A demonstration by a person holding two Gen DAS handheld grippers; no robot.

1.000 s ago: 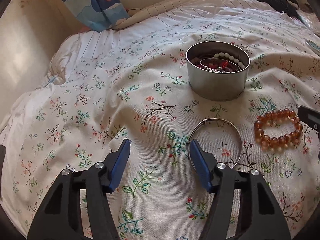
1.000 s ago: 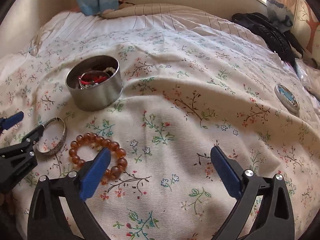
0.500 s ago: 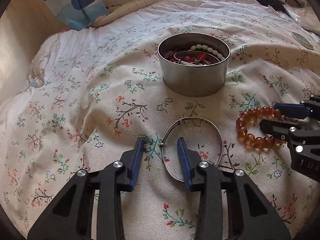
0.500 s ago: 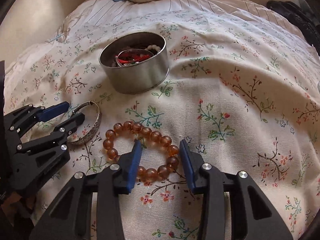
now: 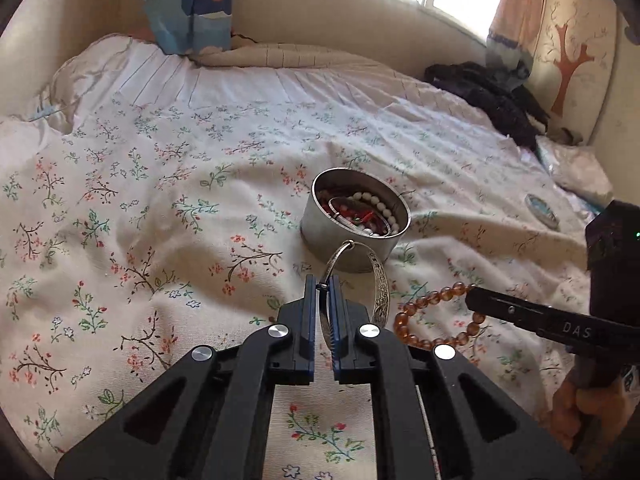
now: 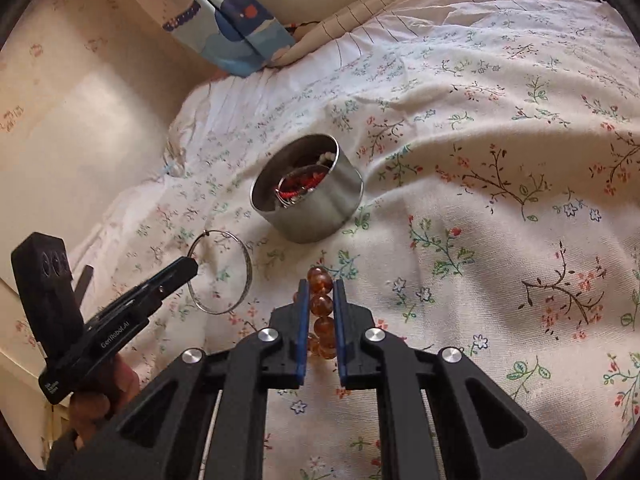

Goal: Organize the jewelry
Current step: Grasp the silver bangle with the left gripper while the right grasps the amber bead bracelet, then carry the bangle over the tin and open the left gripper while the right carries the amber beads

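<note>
1. Far left of the right wrist view: the left gripper point(image 6: 192, 268) is clamped on the silver bangle point(image 6: 240, 256), and the hoop hangs clear of the floral bedspread point(image 6: 500, 240) at lower left.
2. Centre of that view: the round tin point(image 6: 320, 216) sits open on the quilt, beads and a red cord already inside.
3. Bottom centre: the right gripper point(image 6: 319, 292) has its jaws closing on the amber bead bracelet point(image 6: 320, 304), pads pressing the beads, the strand running back between them.
4. Over in the left wrist view, lower centre, the bangle stands pinched upright just in front of the tin, the amber strand to its right.
5. The step, I'd say: both pieces picked, drop-off pending. Next call: carry each over the tin's rim and let go inside, one at a time so the grippers don't clash.
</note>
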